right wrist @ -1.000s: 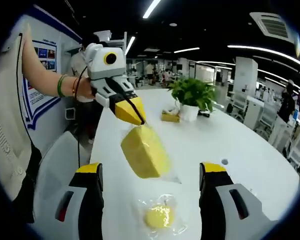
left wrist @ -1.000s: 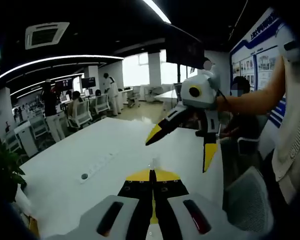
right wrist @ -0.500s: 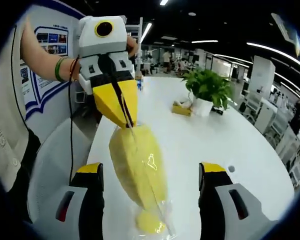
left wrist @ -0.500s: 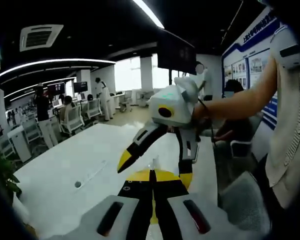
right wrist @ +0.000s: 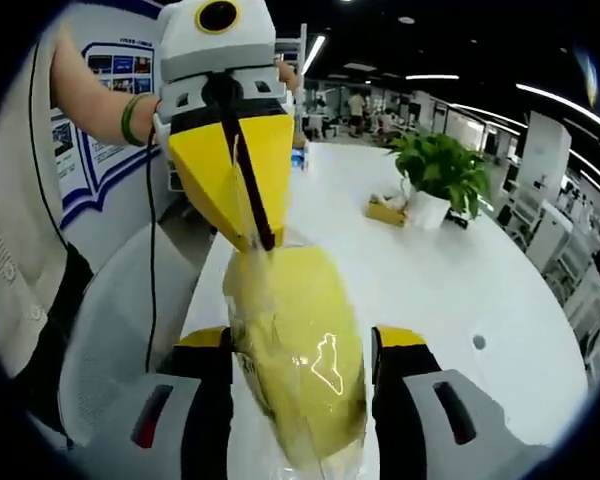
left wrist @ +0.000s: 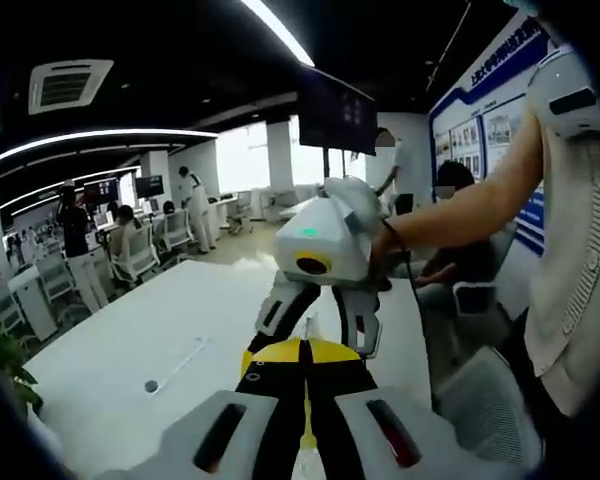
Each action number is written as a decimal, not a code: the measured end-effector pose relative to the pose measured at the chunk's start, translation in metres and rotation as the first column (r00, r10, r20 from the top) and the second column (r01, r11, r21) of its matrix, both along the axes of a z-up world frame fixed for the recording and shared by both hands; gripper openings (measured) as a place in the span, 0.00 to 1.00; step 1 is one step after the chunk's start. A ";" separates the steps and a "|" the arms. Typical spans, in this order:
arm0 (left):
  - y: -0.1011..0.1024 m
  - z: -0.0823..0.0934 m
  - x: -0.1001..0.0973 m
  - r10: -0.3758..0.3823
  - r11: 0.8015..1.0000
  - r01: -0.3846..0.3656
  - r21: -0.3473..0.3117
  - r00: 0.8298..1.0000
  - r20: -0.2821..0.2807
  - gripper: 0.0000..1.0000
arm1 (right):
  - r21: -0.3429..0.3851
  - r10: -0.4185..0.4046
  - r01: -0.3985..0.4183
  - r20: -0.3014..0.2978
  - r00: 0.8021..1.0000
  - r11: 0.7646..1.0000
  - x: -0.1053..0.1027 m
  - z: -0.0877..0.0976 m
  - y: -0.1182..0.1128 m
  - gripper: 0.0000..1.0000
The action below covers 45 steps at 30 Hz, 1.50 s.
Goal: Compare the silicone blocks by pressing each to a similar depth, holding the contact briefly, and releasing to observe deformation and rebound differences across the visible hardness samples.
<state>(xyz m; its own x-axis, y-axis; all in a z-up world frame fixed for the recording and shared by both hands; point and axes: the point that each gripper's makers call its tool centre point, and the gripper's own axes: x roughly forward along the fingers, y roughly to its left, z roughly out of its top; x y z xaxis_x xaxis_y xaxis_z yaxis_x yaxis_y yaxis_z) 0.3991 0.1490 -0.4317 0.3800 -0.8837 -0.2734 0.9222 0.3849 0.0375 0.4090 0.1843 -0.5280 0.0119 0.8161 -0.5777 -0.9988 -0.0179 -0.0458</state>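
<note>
In the right gripper view we are seeing the left gripper (right wrist: 261, 240) with its jaws together, clamped on the clear wrap at the 12 o'clock end of the yellow silicone block (right wrist: 300, 345), which is hanging between the two parted jaws of the right gripper (right wrist: 305, 345); whether those jaws are touching it we cannot tell, and the block's 6 o'clock end is being cut off. The white table (right wrist: 435, 275) is running toward 1 o'clock, carrying a potted plant (right wrist: 442, 180) in an open office under long ceiling lights.
</note>
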 end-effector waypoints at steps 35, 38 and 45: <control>-0.002 -0.006 -0.022 -0.042 0.996 0.039 0.076 0.998 0.042 0.00 | -0.123 -0.019 0.019 0.004 1.000 0.992 -0.016 -0.005 -0.007 0.04; -0.001 -0.006 -0.022 -0.034 0.997 0.031 0.074 0.999 0.038 0.00 | -0.124 -0.029 0.028 -0.006 1.000 0.992 -0.016 -0.004 -0.007 0.04; -0.002 -0.005 -0.023 -0.031 0.997 0.028 0.071 0.999 0.036 0.00 | -0.139 -0.029 0.026 -0.020 0.999 0.990 -0.019 -0.004 -0.008 0.03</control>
<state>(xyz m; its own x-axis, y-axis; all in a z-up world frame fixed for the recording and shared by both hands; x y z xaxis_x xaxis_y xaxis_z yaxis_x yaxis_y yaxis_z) 0.3760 0.1474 -0.4366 0.3653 -0.8735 -0.3218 0.9305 0.3529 0.0983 0.3899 0.1762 -0.5318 0.0192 0.7277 -0.6856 -0.9997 0.0054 -0.0224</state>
